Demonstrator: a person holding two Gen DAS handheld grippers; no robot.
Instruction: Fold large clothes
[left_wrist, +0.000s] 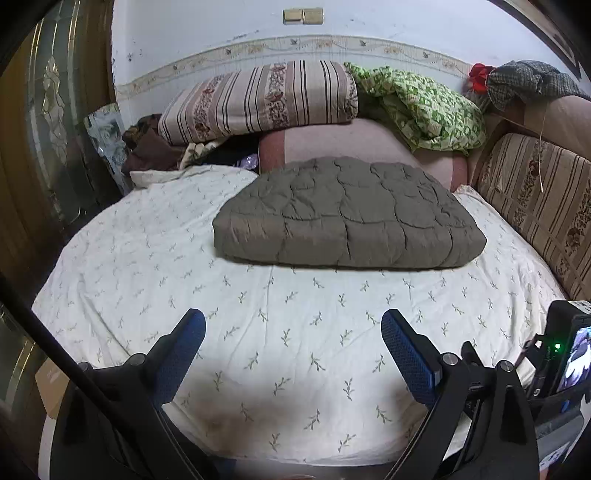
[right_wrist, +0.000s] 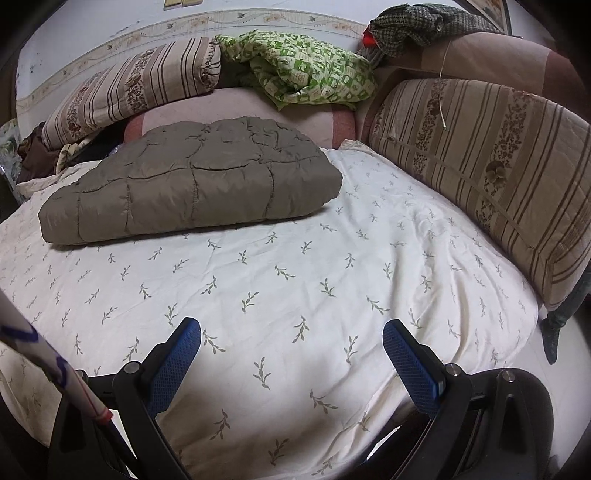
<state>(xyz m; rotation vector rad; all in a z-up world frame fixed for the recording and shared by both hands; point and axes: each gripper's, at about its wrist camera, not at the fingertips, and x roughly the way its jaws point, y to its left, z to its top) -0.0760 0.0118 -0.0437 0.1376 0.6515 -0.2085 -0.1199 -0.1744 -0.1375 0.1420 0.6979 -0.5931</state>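
Jaws wide apart on both tools, nothing between them. Left gripper (left_wrist: 293, 325) and right gripper (right_wrist: 291, 334) both hang over the near edge of the bed (left_wrist: 147, 258), pointed forward, well clear of the garment. Probably pulled back to release or to check the result; neither touches cloth.

Bare patch of white leaf-print sheet (right_wrist: 295, 277) lies between the blue pads (left_wrist: 406, 354) and the work piece, smooth enough to serve as the folding surface.

Mid-bed sits the grey-brown quilted coat (left_wrist: 347, 214), also seen left of centre in the right wrist view (right_wrist: 192, 181). It rests flat as a compact padded rectangle, edges roughly squared, no sleeve or hood trailing out. Judged: the fold looks finished or nearly so. Puffy fill may make it spring open if left unpressed.

Behind it, a pink bolster (left_wrist: 354, 142), then a striped folded quilt (left_wrist: 258, 99) and a crumpled green blanket (left_wrist: 421, 107) stacked against the wall, likely just stored out of the way. Striped cushion (right_wrist: 491, 173) lines the right side.
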